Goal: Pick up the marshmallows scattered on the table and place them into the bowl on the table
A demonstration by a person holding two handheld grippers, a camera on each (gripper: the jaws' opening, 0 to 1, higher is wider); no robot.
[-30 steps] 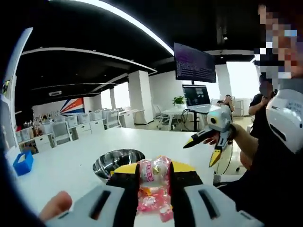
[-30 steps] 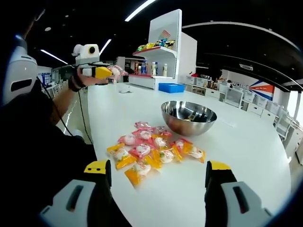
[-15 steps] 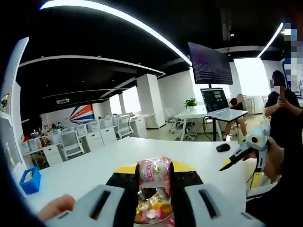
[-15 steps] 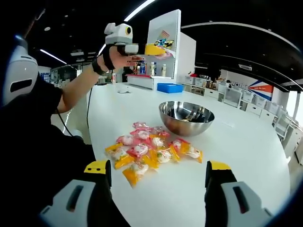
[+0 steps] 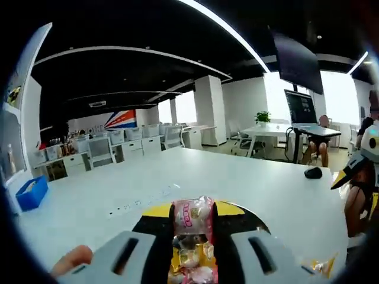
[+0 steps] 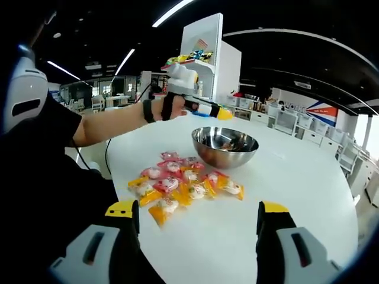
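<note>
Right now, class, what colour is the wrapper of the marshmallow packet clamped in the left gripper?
Pink, on the marshmallow packet in the left gripper, clearest in the left gripper view.

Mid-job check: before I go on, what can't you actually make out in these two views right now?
- Bowl contents, right gripper view: near wall hides the bottom.
- Left gripper over the bowl, right gripper view: too small to see the packet.
- Marshmallow packet, left gripper view: the fingers cover its lower part.
- Marshmallow pile, right gripper view: packets overlap, so no exact count.

Your white table carries a steel bowl, wrapped marshmallows heaped just beside it, and a blue box at the far edge.
</note>
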